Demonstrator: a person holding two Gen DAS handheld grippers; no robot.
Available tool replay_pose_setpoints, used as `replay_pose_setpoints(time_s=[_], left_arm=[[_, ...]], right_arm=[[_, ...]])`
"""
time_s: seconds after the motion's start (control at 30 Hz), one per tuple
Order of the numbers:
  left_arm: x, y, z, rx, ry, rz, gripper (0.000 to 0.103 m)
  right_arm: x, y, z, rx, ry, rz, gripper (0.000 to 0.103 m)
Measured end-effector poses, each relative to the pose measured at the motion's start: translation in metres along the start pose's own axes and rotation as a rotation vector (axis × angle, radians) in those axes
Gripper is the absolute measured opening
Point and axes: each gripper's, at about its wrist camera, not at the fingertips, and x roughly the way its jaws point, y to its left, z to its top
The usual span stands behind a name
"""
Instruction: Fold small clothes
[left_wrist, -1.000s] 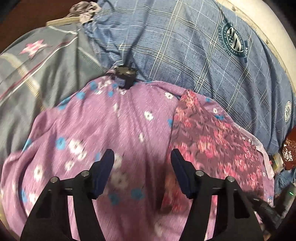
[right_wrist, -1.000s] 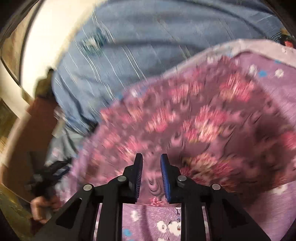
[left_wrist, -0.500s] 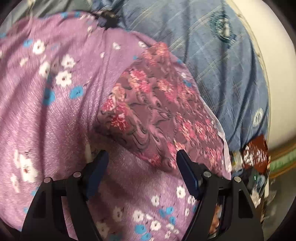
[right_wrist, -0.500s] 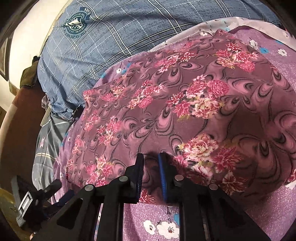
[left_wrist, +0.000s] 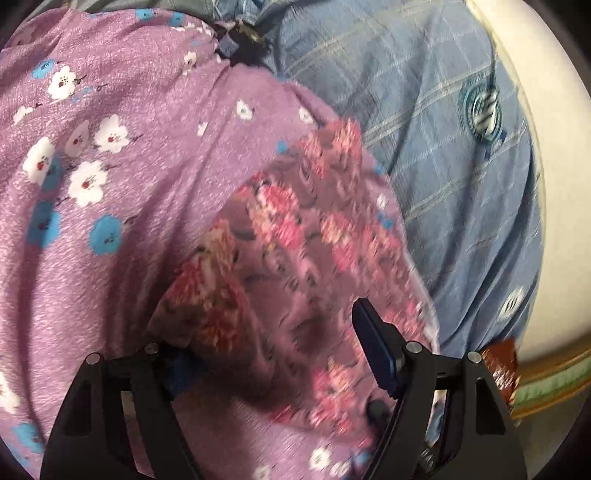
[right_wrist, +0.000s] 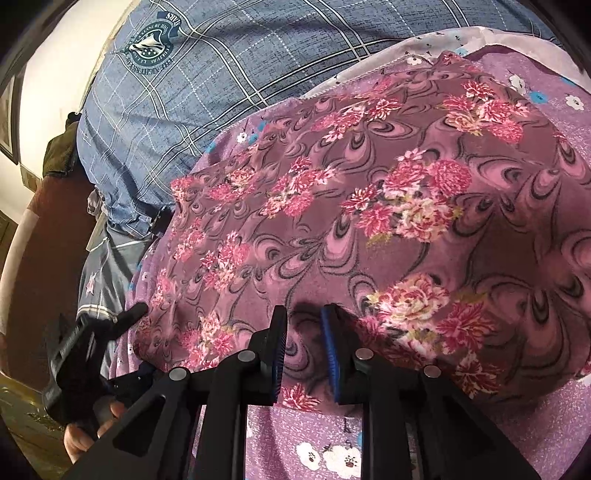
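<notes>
A small maroon cloth with pink flowers (right_wrist: 369, 203) lies spread on a purple sheet with white and blue flowers (right_wrist: 332, 454). My right gripper (right_wrist: 303, 314) sits at the cloth's near edge, nearly shut, with a pinch of the fabric between its pads; its jaws are opening slightly. At the cloth's left corner my left gripper (right_wrist: 138, 339) stands wide open with one finger above the edge and one below. In the left wrist view that gripper (left_wrist: 269, 332) straddles the floral cloth (left_wrist: 295, 240), whose corner covers the left finger; the picture is blurred.
A blue checked bedcover with a round emblem (right_wrist: 203, 92) lies behind the purple sheet (left_wrist: 110, 184). Grey striped fabric (right_wrist: 99, 288) hangs at the left. A hand (right_wrist: 85, 439) holds the left gripper. A reddish packet (left_wrist: 502, 369) sits by the bed's edge.
The floral cloth went from lifted and moving to lying flat. My left gripper came down and across to the cloth's corner, rolled, and widened its jaws. The right gripper stayed at the near edge.
</notes>
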Motion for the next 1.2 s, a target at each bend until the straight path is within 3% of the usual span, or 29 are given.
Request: replay_pose_setpoints(time_s=[0.07, 0.13, 0.2, 0.27, 0.4, 0.73, 1.0, 1.13, 1.17, 1.2], left_arm=[[0.005, 0.0, -0.001, 0.007, -0.017, 0.015, 0.072], [0.006, -0.002, -0.005, 0.023, -0.05, 0.014, 0.053], [0.01, -0.003, -0.006, 0.05, -0.065, 0.05, 0.027], [0.014, -0.003, -0.006, 0.059, -0.064, 0.079, 0.013], [0.005, -0.021, -0.01, 0.132, -0.113, 0.083, 0.009], [-0.024, -0.15, -0.043, 0.557, -0.19, 0.049, 0.003], [0.012, -0.252, -0.128, 0.86, -0.081, -0.013, 0.003], [0.043, -0.291, -0.19, 0.98, 0.036, -0.069, 0.004], [0.05, -0.298, -0.202, 1.007, 0.071, -0.066, 0.005], [0.056, -0.3, -0.211, 1.02, 0.099, -0.059, 0.014]], right_arm=[[0.002, 0.0, 0.002, 0.0, 0.003, 0.005, 0.021], [0.003, 0.0, 0.003, -0.001, 0.005, 0.007, 0.02], [0.003, 0.0, 0.004, 0.001, 0.01, 0.01, 0.02], [0.003, -0.001, 0.005, 0.001, 0.012, 0.012, 0.017], [-0.003, -0.005, 0.006, -0.005, 0.011, 0.017, 0.016], [-0.049, -0.06, 0.02, 0.121, -0.104, 0.022, 0.016], [-0.104, -0.128, 0.027, 0.302, -0.235, 0.08, 0.017], [-0.13, -0.168, 0.027, 0.412, -0.313, 0.087, 0.019], [-0.137, -0.177, 0.027, 0.436, -0.334, 0.08, 0.02], [-0.143, -0.186, 0.027, 0.458, -0.357, 0.074, 0.02]])
